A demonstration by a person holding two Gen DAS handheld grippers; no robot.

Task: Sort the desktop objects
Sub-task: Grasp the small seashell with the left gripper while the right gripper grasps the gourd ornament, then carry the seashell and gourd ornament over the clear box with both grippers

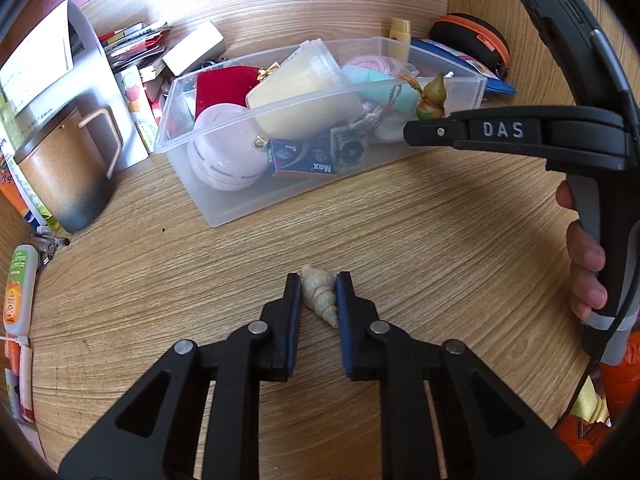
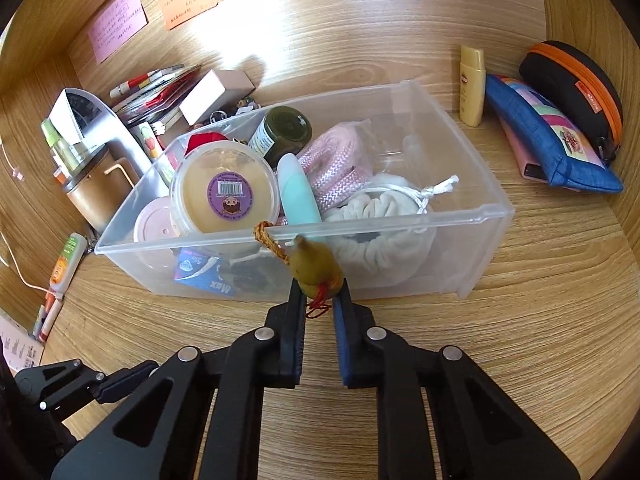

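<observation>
- Your left gripper (image 1: pixel 318 300) is clamped on the spiral seashell (image 1: pixel 320 294), pads pressing its two flanks while it lies on the bare wooden desk (image 1: pixel 440 248), out in the open middle and well short of the bin. Taking it across its width makes sense: the taper would likely slip out of a lengthwise pinch.
- Your right gripper (image 2: pixel 319 300) is closed on the base of the small gourd charm (image 2: pixel 316 268), holding it upright with its neck at the clear plastic bin's (image 2: pixel 488 213) near rim. Its braided cord (image 2: pixel 270 240) lies across that rim, and the red tassel (image 2: pixel 317 307) hangs between the jaws. Holding it by the bulb keeps the cord free, I'd judge.
- From the left wrist view, the gourd sits level with the bin's near right corner, so both pieces look staged for the same container.
- The bin is already crowded: a lidded tub with a purple label (image 2: pixel 225 192), a dark glass jar (image 2: pixel 284 130), pink webbing (image 2: pixel 336 160), a white drawstring pouch (image 2: pixel 384 216) and a blue Max staple box (image 1: pixel 304 160).
- Left of it stands a brown mug (image 1: pixel 64 172); along the desk's right edge lie a blue pouch (image 2: pixel 548 140) and an orange-zipped case (image 2: pixel 576 88).
</observation>
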